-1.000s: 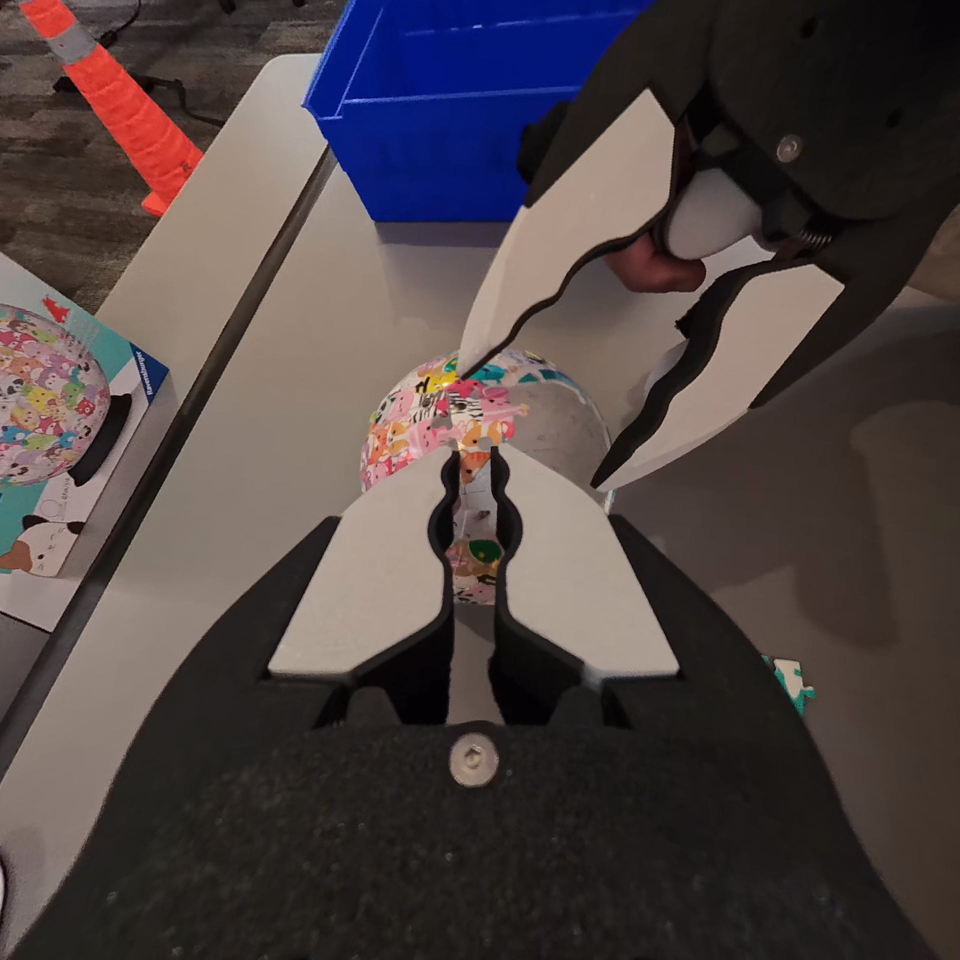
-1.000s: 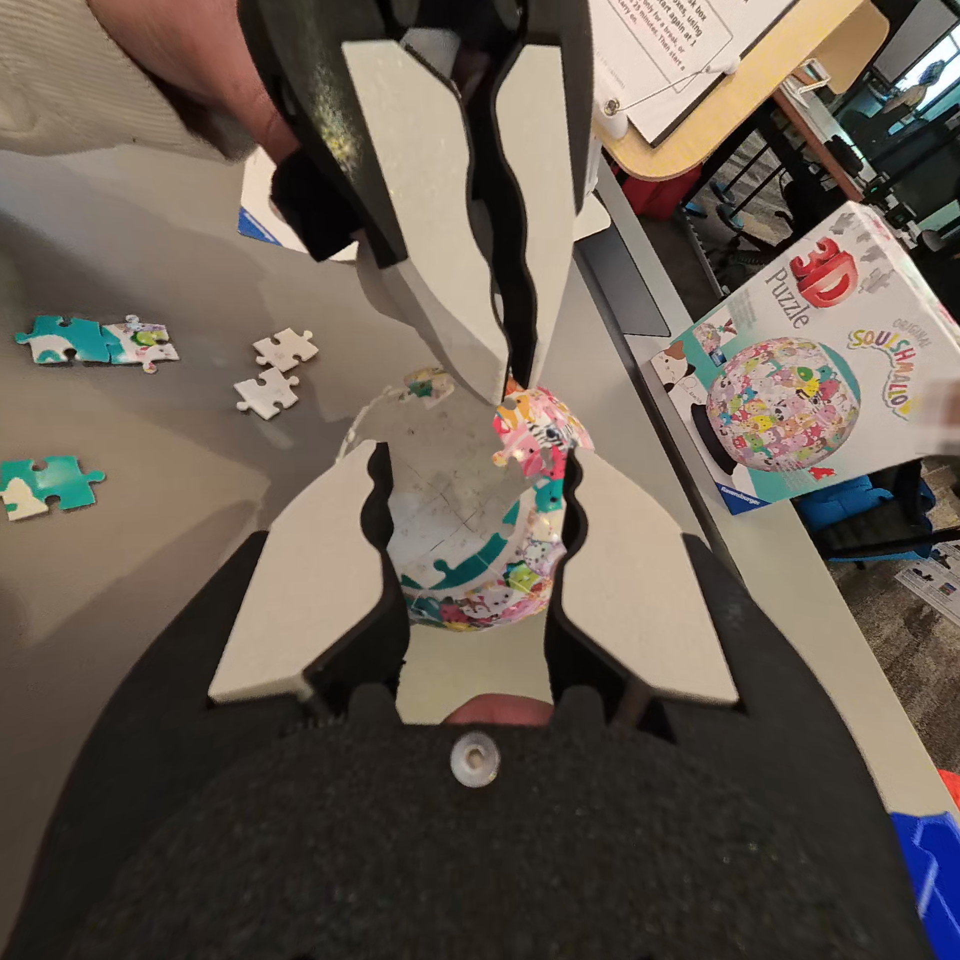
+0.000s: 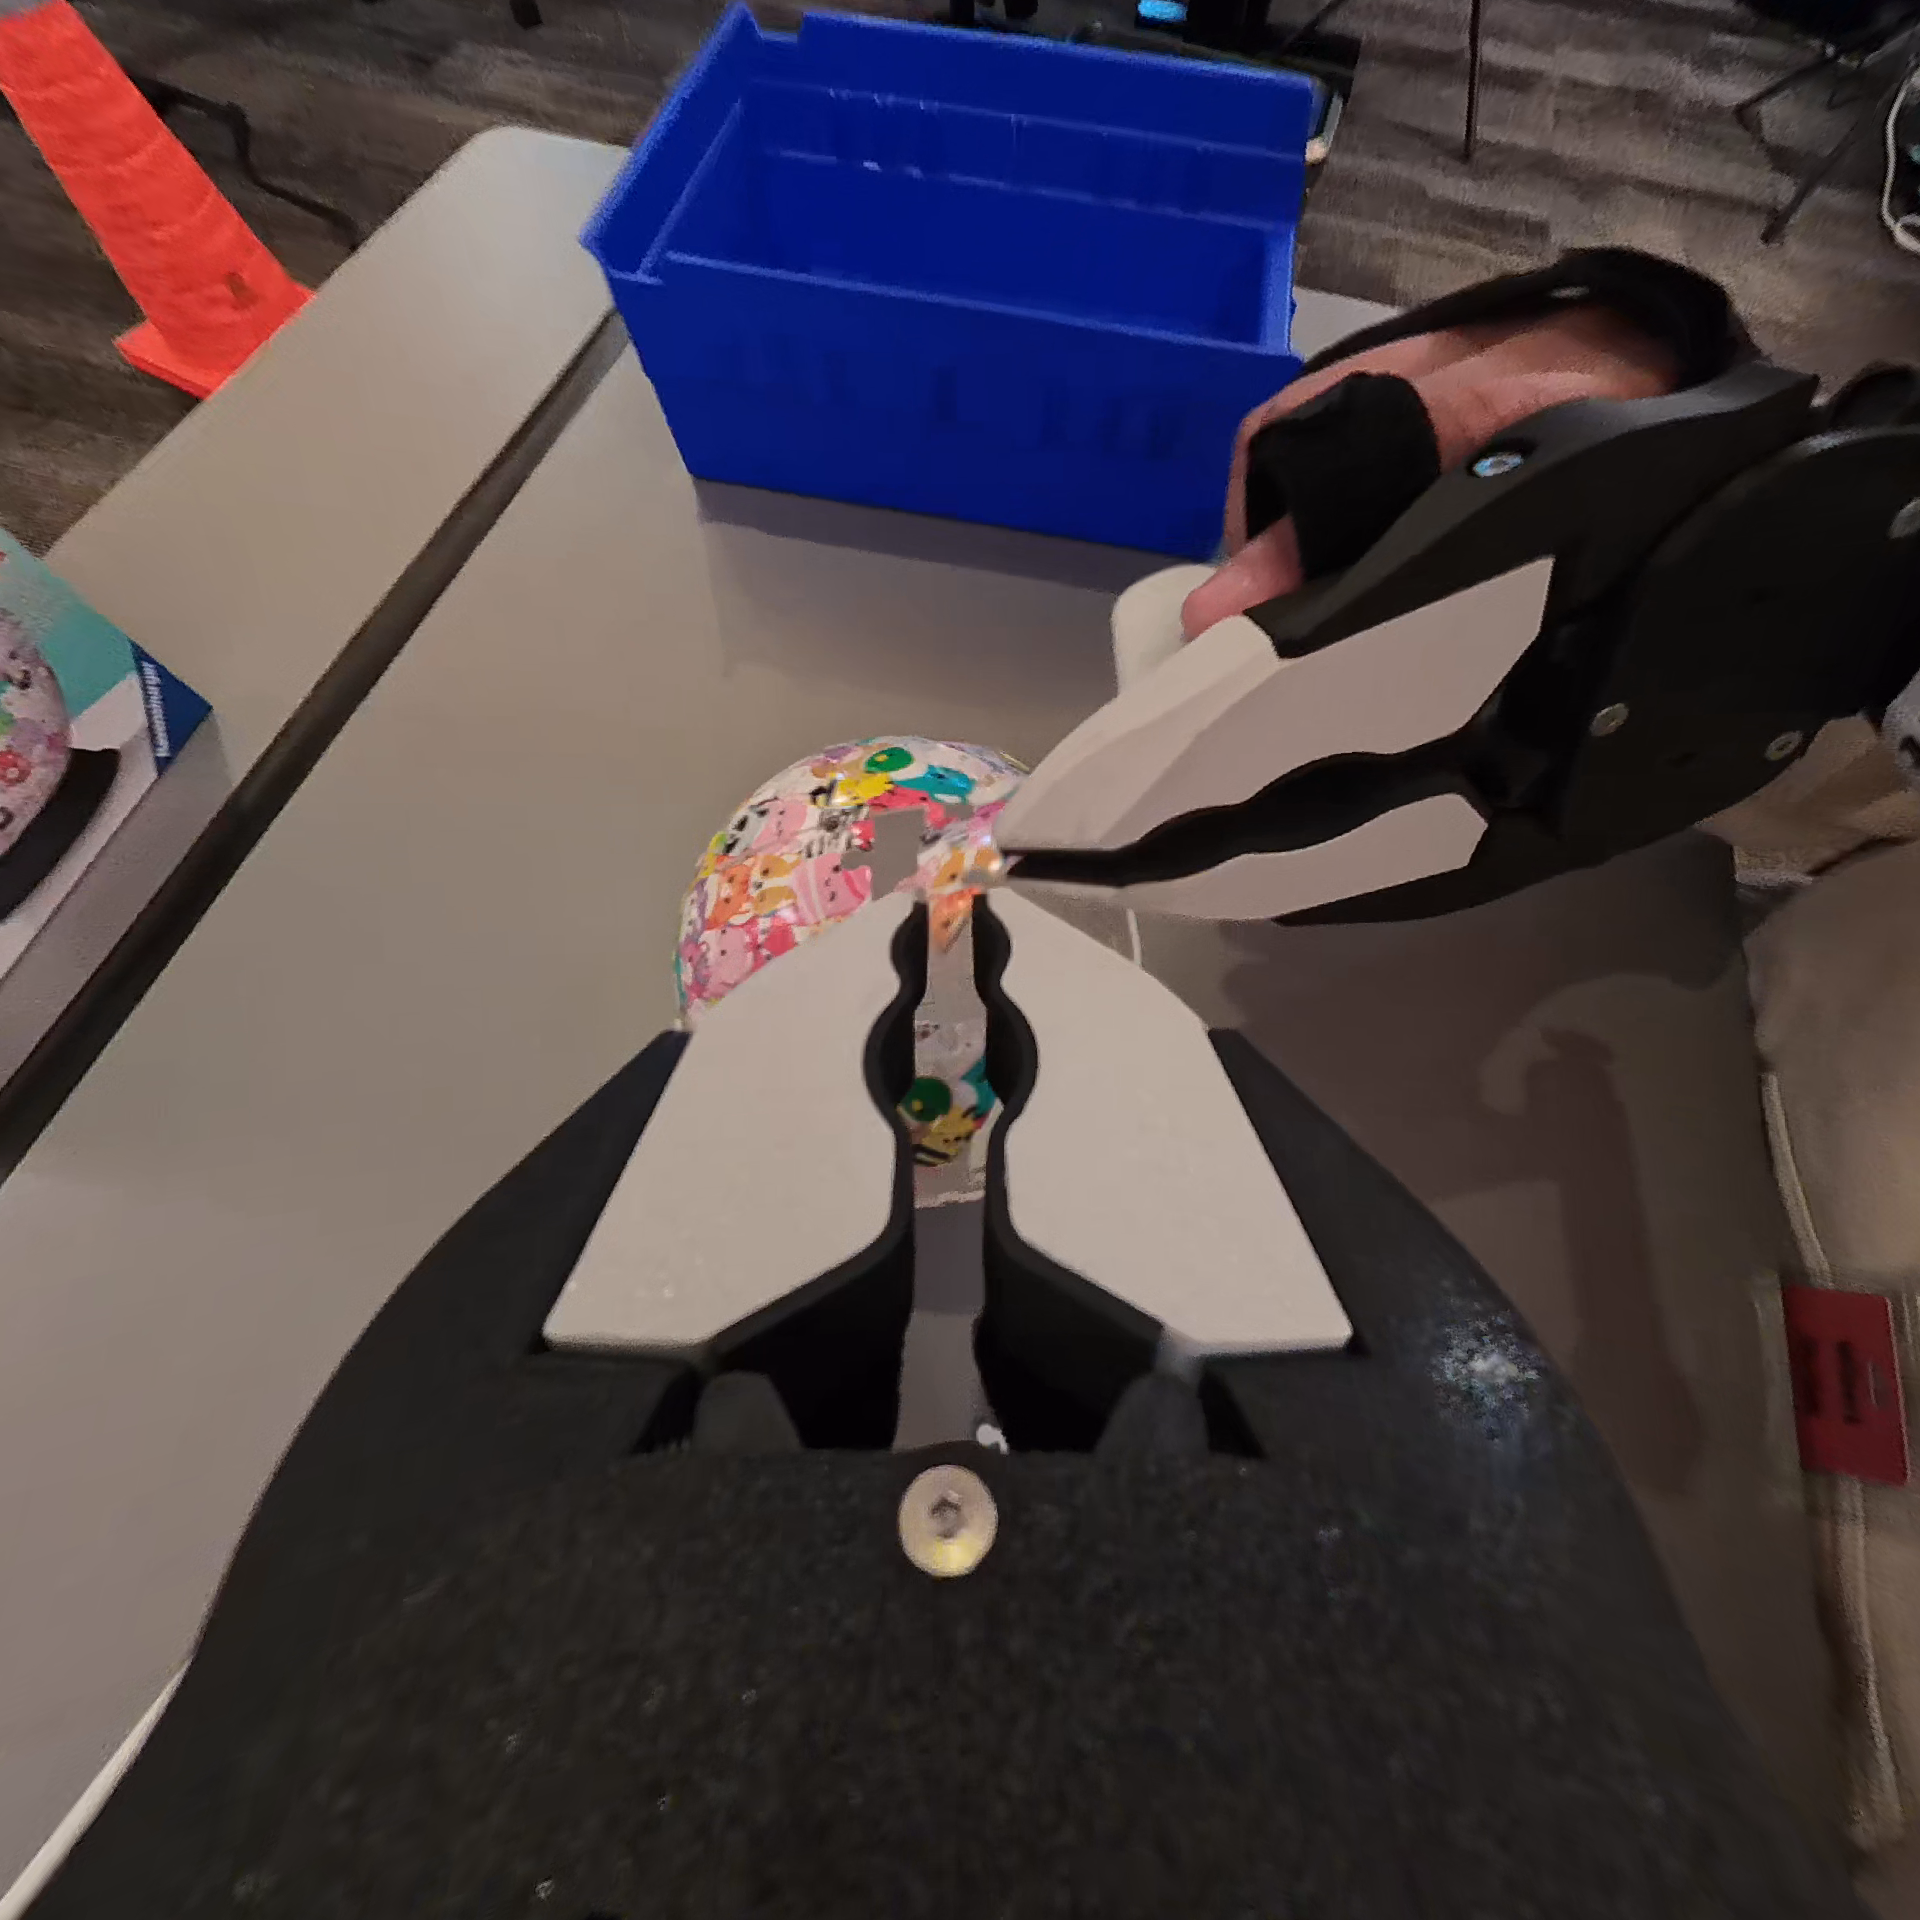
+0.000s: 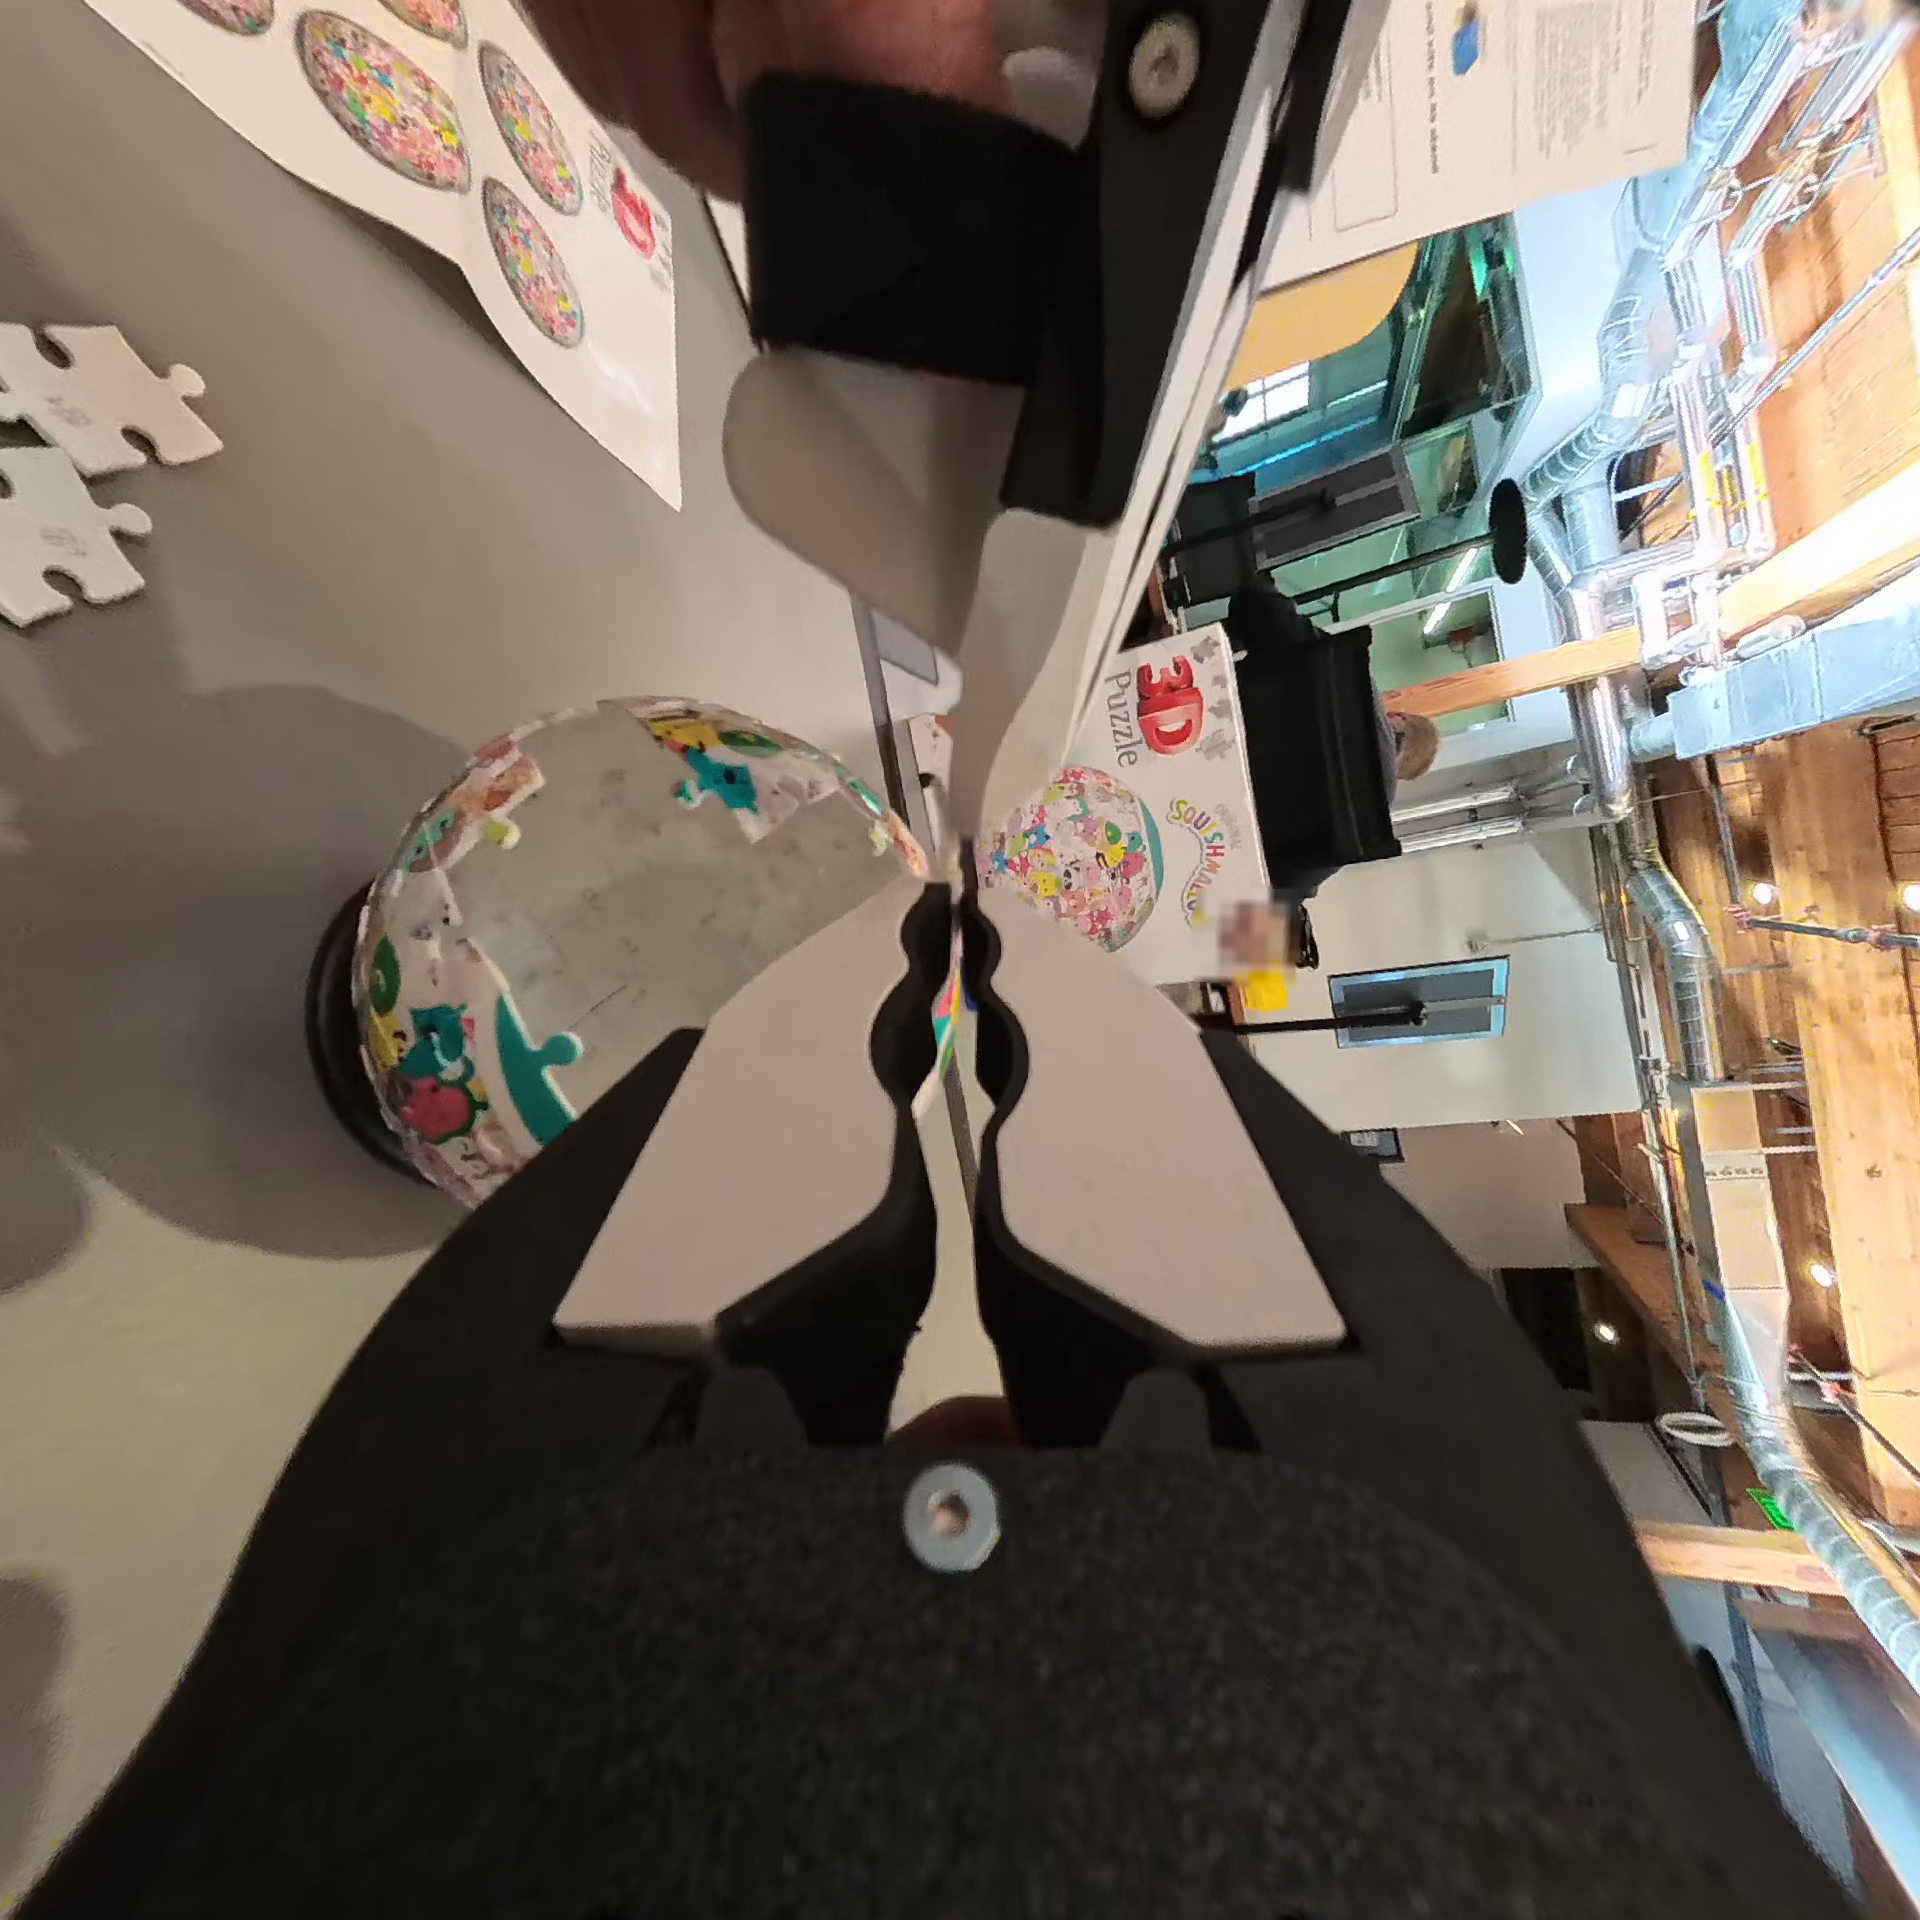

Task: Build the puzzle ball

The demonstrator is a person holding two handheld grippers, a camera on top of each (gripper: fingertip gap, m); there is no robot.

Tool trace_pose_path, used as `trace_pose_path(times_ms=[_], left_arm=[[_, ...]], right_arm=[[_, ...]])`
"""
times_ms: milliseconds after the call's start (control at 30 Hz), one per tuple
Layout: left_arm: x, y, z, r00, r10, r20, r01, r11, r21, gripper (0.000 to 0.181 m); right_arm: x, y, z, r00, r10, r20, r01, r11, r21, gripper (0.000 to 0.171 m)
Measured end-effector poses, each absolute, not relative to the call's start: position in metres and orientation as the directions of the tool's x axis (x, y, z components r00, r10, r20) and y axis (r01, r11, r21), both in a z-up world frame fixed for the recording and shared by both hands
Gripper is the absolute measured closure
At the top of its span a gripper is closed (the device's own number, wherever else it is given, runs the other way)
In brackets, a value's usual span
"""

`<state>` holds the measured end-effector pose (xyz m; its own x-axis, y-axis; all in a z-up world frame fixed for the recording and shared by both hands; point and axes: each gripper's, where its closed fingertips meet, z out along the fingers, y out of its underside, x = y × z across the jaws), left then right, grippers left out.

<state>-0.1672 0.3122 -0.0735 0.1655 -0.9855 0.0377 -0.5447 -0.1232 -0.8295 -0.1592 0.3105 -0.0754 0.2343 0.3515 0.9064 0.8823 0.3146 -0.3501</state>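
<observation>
My left gripper (image 3: 948,914) has its jaws clenched on the edge of the puzzle ball (image 3: 821,862), pinching a strip of colourful pieces at the shell's open rim. My right gripper (image 4: 958,914) is also nearly closed, jaws clamped on a thin colourful puzzle piece (image 4: 948,1003) right at that same rim, tips meeting the left ones. The ball is partly built, grey hollow inside showing, and sits on a dark ring stand (image 4: 338,1049) on the grey tabletop (image 3: 436,935). Loose white pieces (image 4: 83,457) lie well left of the ball. Printed sheet (image 4: 499,177) beyond it. Blue bin (image 3: 966,312) at the far end. Puzzle box (image 4: 1132,821) on the neighbouring table, orange cone (image 3: 135,229) on the floor.
</observation>
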Motion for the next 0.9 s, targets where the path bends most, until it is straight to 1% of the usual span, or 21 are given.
trace_pose_path(times_ms=[33, 100, 167, 233, 333, 533, 767, 900], left_arm=[[-0.17, 0.315, -0.07, 0.176, -0.984, 0.038, -0.525, -0.126, -0.842, 0.174], [-0.176, 0.32, -0.065, 0.199, -0.979, 0.056, -0.492, -0.149, -0.858, 0.181], [-0.182, 0.327, -0.065, 0.222, -0.973, 0.065, -0.484, -0.168, -0.858, 0.181], [-0.185, 0.331, -0.067, 0.243, -0.969, 0.043, -0.5, -0.163, -0.851, 0.181], [-0.182, 0.331, -0.069, 0.235, -0.972, 0.025, -0.509, -0.145, -0.848, 0.181], [-0.182, 0.337, -0.075, 0.248, -0.969, 0.012, -0.53, -0.146, -0.835, 0.181], [-0.183, 0.342, -0.071, 0.259, -0.966, 0.0, -0.51, -0.137, -0.849, 0.181], [-0.181, 0.337, -0.072, 0.231, -0.973, -0.011, -0.52, -0.114, -0.846, 0.181]], right_arm=[[-0.156, 0.312, -0.074, 0.226, 0.326, 0.918, 0.895, 0.303, -0.328, 0.169], [-0.152, 0.314, -0.071, 0.172, 0.264, 0.949, 0.918, 0.306, -0.252, 0.169], [-0.151, 0.312, -0.068, 0.102, 0.202, 0.974, 0.934, 0.318, -0.164, 0.17], [-0.152, 0.312, -0.079, 0.025, 0.21, 0.977, 0.945, 0.314, -0.092, 0.169], [-0.157, 0.312, -0.081, -0.023, 0.153, 0.988, 0.94, 0.34, -0.031, 0.17], [-0.155, 0.314, -0.081, -0.035, 0.117, 0.993, 0.939, 0.345, -0.008, 0.17], [-0.156, 0.319, -0.084, -0.07, 0.06, 0.996, 0.942, 0.334, 0.046, 0.17], [-0.155, 0.321, -0.084, -0.091, 0.052, 0.995, 0.945, 0.321, 0.07, 0.17]])
